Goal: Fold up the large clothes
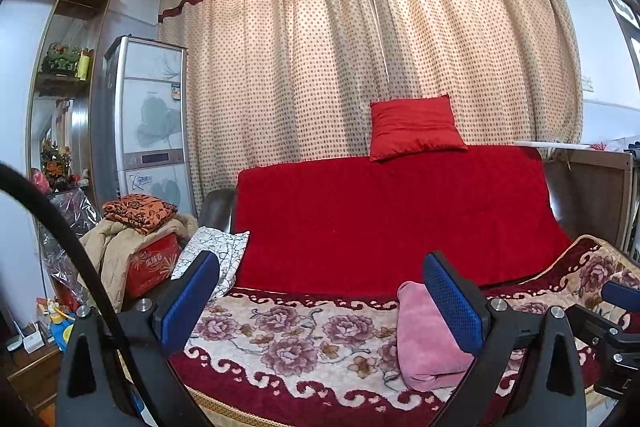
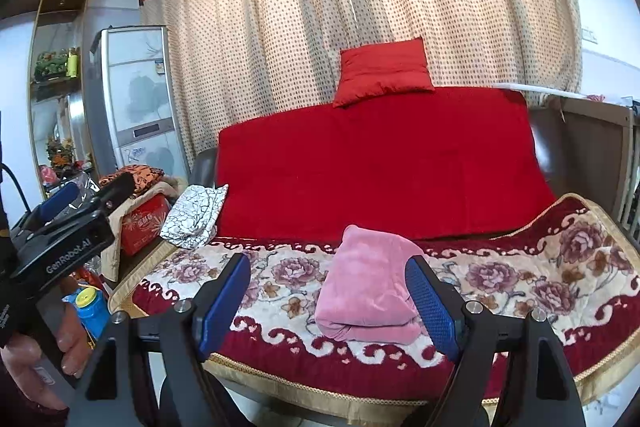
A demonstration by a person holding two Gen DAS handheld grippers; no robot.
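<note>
I hold both grippers wide open and empty: left gripper (image 1: 320, 303), right gripper (image 2: 330, 301). The folded pink fleece garment (image 2: 366, 291) lies on the floral sofa cover (image 2: 520, 275); I'd judge it done, so withdraw without nudging.

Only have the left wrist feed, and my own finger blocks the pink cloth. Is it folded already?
Observer: Yes. The right wrist view shows the pink cloth whole: a folded bundle on the sofa cover, rounded fold toward the camera.
Operator: Right fingers on it?
Observer: No. The right gripper is open. The cloth lies ahead between the fingers, and neither pad looks pressed on it.
Operator: Anything near my gripper?
Observer: A blue bottle with a yellow cap sits below the left gripper, beside the hand.
</note>
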